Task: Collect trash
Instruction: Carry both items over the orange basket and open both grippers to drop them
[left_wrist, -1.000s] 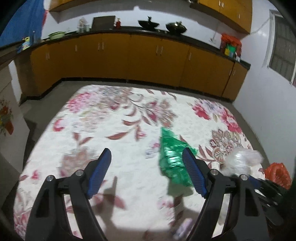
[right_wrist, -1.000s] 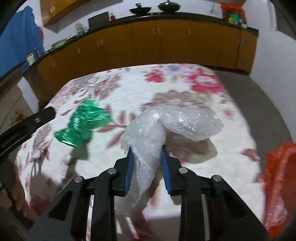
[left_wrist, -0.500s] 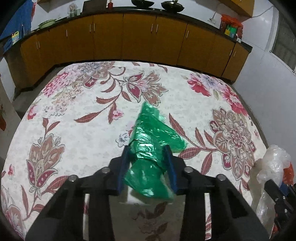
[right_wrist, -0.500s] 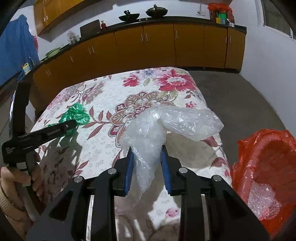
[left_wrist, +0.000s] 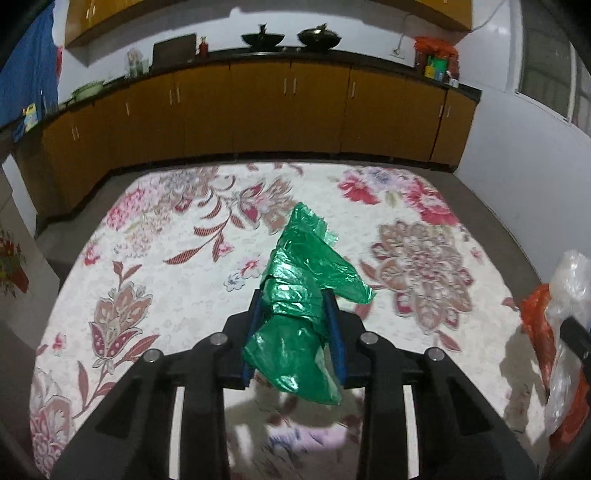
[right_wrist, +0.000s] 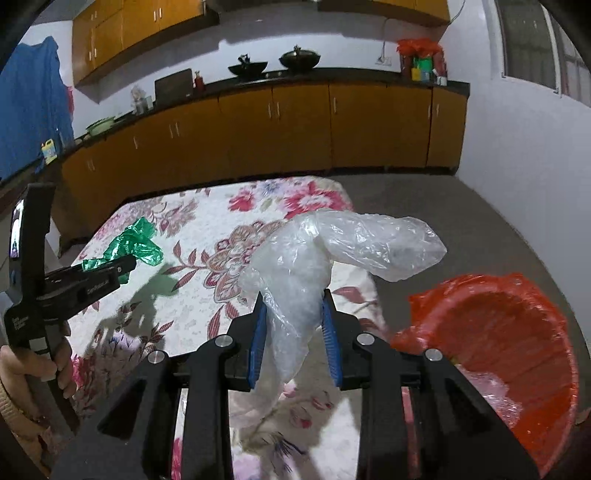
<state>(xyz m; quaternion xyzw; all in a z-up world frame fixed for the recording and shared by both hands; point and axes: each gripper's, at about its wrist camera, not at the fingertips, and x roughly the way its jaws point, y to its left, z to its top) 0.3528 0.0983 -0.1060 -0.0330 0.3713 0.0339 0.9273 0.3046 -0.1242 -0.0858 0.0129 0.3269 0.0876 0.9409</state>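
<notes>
While clamped (both), bags (left_wrist: 299, 295) overhang grippers (left_wrist: 295, 325).

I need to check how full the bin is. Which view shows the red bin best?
The right wrist view: the red bin opens toward the camera, showing its liner and some clear plastic inside. The left wrist view shows only an orange-red sliver at the right edge, behind the clear bag.

Two hand-held grippers, one green plastic bag (left_wrist: 303, 295), one clear plastic bag (right_wrist: 332, 251), one red bin (right_wrist: 517, 332), two woks.
</notes>
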